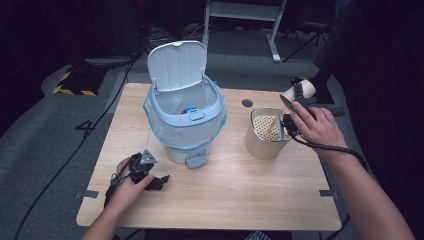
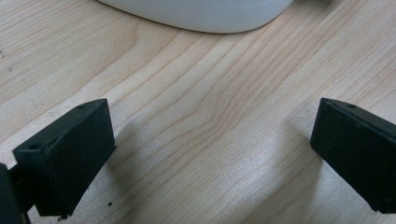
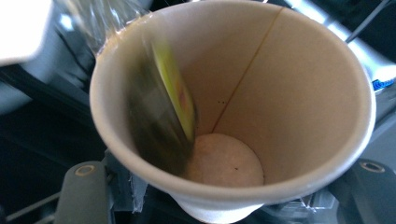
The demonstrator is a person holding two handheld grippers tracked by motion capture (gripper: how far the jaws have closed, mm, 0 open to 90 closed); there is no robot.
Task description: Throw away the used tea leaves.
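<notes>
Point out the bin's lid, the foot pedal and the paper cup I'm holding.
Lid (image 1: pixel 177 64), high view, middle of the raised flap.
Foot pedal (image 1: pixel 196 160), high view, its flat top.
Paper cup (image 3: pixel 299 93), right gripper view, bare inner wall.

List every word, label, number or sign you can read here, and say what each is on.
No text reads clearly.
Blue mark on a white surface at the right gripper view's edge: too small to read.
Yellow-green item inside the paper cup: blurred, no legible print.
Pedal bin: no readable label.

A dim lab or studio: grey carpet (image 1: pixel 40 125), floor cables (image 1: pixel 75 150), hazard-taped base (image 1: pixel 75 82).
</notes>
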